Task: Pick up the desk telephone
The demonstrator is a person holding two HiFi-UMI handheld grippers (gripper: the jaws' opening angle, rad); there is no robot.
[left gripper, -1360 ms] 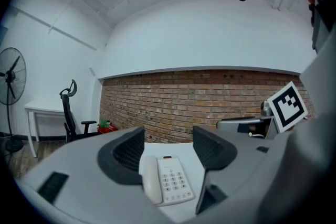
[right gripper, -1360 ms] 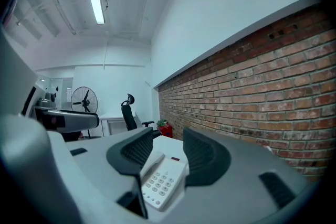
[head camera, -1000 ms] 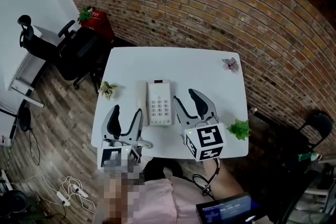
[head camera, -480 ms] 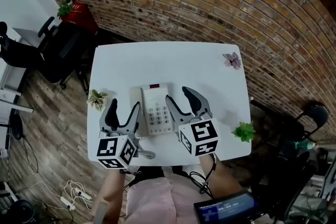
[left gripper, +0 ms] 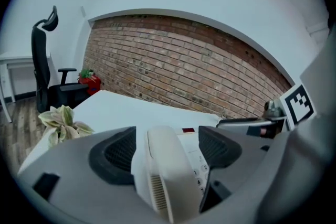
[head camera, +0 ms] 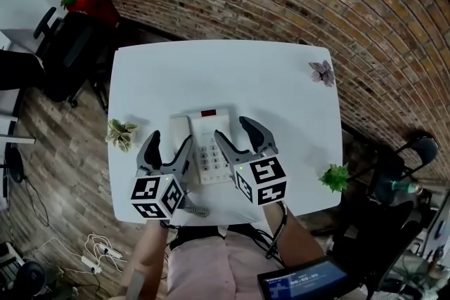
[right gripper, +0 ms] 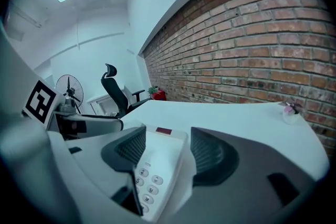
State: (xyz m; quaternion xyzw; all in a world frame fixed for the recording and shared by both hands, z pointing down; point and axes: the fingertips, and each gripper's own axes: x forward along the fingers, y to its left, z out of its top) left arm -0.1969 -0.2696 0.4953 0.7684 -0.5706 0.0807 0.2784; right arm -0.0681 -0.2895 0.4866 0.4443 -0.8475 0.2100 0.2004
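A white desk telephone [head camera: 209,124] lies near the front of the white table [head camera: 225,74], with its handset [head camera: 179,131] on its left side. My left gripper [head camera: 170,145] straddles that handset [left gripper: 163,170]; its jaws have just been opening and the pads stand clear of it. My right gripper [head camera: 234,131] straddles the right part of the phone body with the keypad [right gripper: 149,176]. Its jaws have also just been opening, and a gap shows beside each pad. Both grippers are open.
A small pale plant [head camera: 121,133] sits at the table's left edge, a green plant [head camera: 335,175] at the right edge, a pink flower [head camera: 323,72] at the far right corner. The phone's coiled cord [head camera: 195,208] hangs over the front edge. A black office chair [head camera: 60,46] stands left.
Both grippers have come down and forward from the table's near edge. The left one now has the handset between its jaws, the right one the phone's keypad side.
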